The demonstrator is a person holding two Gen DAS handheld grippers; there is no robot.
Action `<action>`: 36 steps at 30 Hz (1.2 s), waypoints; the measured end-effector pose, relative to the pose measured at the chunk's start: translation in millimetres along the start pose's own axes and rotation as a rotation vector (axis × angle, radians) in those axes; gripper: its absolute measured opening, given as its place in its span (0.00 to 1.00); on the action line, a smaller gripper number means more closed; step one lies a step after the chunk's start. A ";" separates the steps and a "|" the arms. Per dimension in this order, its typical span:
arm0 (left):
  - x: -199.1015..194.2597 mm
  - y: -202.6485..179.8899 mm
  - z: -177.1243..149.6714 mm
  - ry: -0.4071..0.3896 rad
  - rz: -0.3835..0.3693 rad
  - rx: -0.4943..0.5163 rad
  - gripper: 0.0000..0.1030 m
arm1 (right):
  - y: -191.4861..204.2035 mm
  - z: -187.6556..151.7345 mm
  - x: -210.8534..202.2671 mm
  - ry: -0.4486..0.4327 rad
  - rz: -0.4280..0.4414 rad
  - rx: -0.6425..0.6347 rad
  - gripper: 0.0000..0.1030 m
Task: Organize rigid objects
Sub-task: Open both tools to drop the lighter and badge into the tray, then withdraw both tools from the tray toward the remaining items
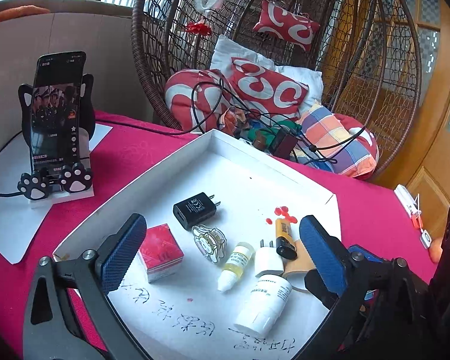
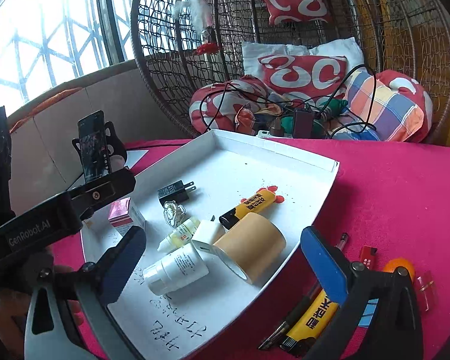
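Left wrist view shows the left gripper (image 1: 219,252) spread wide, holding nothing, above the white tray (image 1: 285,162). Right gripper (image 2: 225,261) gapes equally empty over the tray's near edge. Inside lie 2 chargers, 2 bottles, 1 tape roll (image 2: 250,247), 1 red box (image 1: 160,252).

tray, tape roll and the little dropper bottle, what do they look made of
Tray: likely white cardboard, matte, thin folded walls, ink writing on it. Tape roll: tan tape, smooth low sheen, seemingly on a pale card core. Dropper bottle: translucent plastic, probably, yellowish liquid showing through, white tip.
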State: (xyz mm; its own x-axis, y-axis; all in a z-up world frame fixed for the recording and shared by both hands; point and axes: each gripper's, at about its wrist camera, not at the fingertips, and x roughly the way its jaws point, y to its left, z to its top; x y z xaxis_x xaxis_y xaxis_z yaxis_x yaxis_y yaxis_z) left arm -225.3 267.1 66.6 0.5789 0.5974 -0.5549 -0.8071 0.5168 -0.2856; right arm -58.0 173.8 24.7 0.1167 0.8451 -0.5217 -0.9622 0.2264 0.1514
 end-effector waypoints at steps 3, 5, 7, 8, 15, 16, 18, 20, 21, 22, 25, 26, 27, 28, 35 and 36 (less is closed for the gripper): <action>-16.2 -2.2 -3.6 -0.035 -0.004 0.003 1.00 | -5.7 -2.2 -23.2 -0.063 -0.012 0.007 1.00; -29.7 -6.5 -6.3 -0.069 -0.015 0.012 1.00 | -10.5 -1.3 -44.2 -0.135 -0.033 0.011 1.00; -43.9 -13.5 -8.4 -0.101 -0.028 0.032 1.00 | -16.4 2.9 -69.6 -0.226 -0.054 0.024 1.00; -50.3 -18.3 -8.8 -0.117 -0.036 0.045 1.00 | -19.3 6.3 -83.6 -0.273 -0.068 0.033 1.00; -89.2 -50.0 -9.7 -0.224 -0.093 0.133 1.00 | -49.1 19.3 -180.5 -0.614 -0.152 0.139 1.00; -93.2 -52.7 -9.0 -0.233 -0.103 0.142 1.00 | -54.9 19.7 -181.0 -0.586 -0.190 0.151 1.00; -97.9 -58.0 -9.6 -0.245 -0.126 0.151 1.00 | -68.3 18.6 -177.0 -0.516 -0.234 0.144 1.00; -98.6 -62.2 -10.9 -0.235 -0.149 0.155 1.00 | -84.1 8.0 -183.6 -0.535 -0.285 0.188 1.00; -96.6 -63.3 -11.6 -0.221 -0.163 0.155 1.00 | -92.7 0.8 -190.0 -0.554 -0.294 0.220 1.00; -95.0 -65.3 -13.1 -0.207 -0.175 0.158 1.00 | -100.2 -5.5 -195.8 -0.569 -0.301 0.251 1.00; -91.7 -73.6 -19.3 -0.177 -0.181 0.185 1.00 | -117.3 -21.5 -210.4 -0.595 -0.355 0.316 1.00; -90.4 -75.8 -21.0 -0.170 -0.184 0.191 1.00 | -121.3 -26.0 -214.8 -0.600 -0.379 0.328 1.00; -88.5 -77.6 -22.0 -0.159 -0.190 0.195 1.00 | -124.0 -29.7 -217.1 -0.597 -0.403 0.334 1.00; -86.3 -78.9 -23.2 -0.147 -0.197 0.197 1.00 | -126.2 -32.9 -219.5 -0.590 -0.418 0.339 1.00; -64.6 -87.6 -35.6 -0.028 -0.252 0.204 1.00 | -136.3 -44.7 -222.0 -0.571 -0.436 0.380 1.00; -60.9 -89.5 -38.6 -0.008 -0.259 0.209 1.00 | -137.3 -47.8 -223.8 -0.582 -0.432 0.383 1.00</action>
State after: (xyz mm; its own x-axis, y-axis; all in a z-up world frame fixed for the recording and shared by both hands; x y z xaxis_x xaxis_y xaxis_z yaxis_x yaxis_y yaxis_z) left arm -192.8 160.8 95.9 0.7631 0.4343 -0.4786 -0.5923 0.7663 -0.2490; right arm 36.1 -69.6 80.5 0.6679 0.7380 -0.0964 -0.6650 0.6499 0.3678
